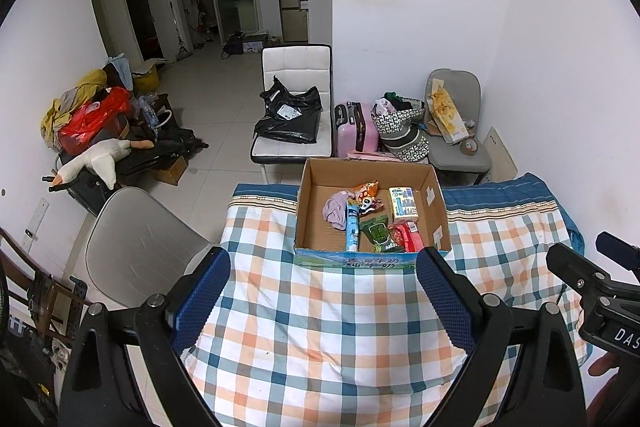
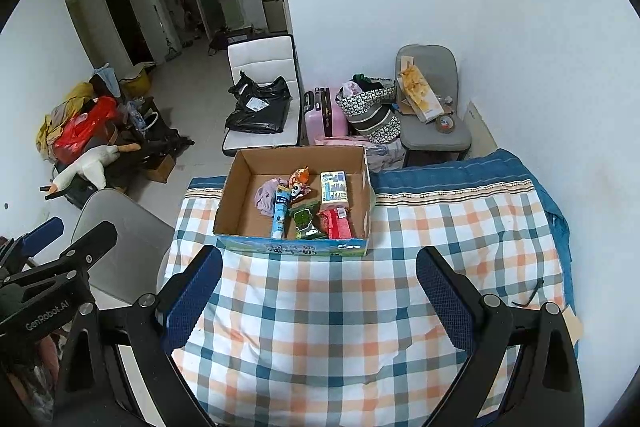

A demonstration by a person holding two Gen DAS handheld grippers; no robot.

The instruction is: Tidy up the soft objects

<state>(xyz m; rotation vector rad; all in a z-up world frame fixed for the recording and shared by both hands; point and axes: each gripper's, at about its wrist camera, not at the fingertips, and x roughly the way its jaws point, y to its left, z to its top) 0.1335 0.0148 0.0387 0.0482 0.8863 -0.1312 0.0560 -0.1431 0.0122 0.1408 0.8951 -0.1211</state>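
Currently both grippers hang above the checked cloth (image 1: 320,327), nothing held. Left gripper (image 1: 322,291): jaws spread wide, blue pads (image 1: 204,299) at lower left and lower right of its frame, only cloth between them. Right gripper (image 2: 318,291): same, jaws wide apart, empty.

Cardboard box (image 1: 312,183) sits on the cloth at frame centre in both views, open top, printed blue-green front wall facing the cameras. All the soft stuff is inside it:
- lilac cloth bundle (image 1: 336,211), left part of the box floor
- blue-white tube (image 1: 353,227) just right of the bundle, lying lengthwise, near end at the front wall
- orange snack packet (image 1: 367,191) toward the back, panda-print item (image 1: 368,203) touching its near edge
- green packet (image 1: 378,233) in the middle front
- red packet (image 1: 408,237) right of the green one, front right
- tissue pack (image 1: 403,205) behind the red one, right rear

Left third of the box floor is bare cardboard.

In the right wrist view, a thin dark strip (image 2: 530,295) lies on the cloth at right, well apart from the box. The other gripper shows at the far right edge of the left view and the far left edge of the right view.

Behind the box: white chair (image 1: 296,67) with a black bag (image 1: 290,115), pink suitcase (image 1: 356,131), grey chair (image 1: 456,147) at right.
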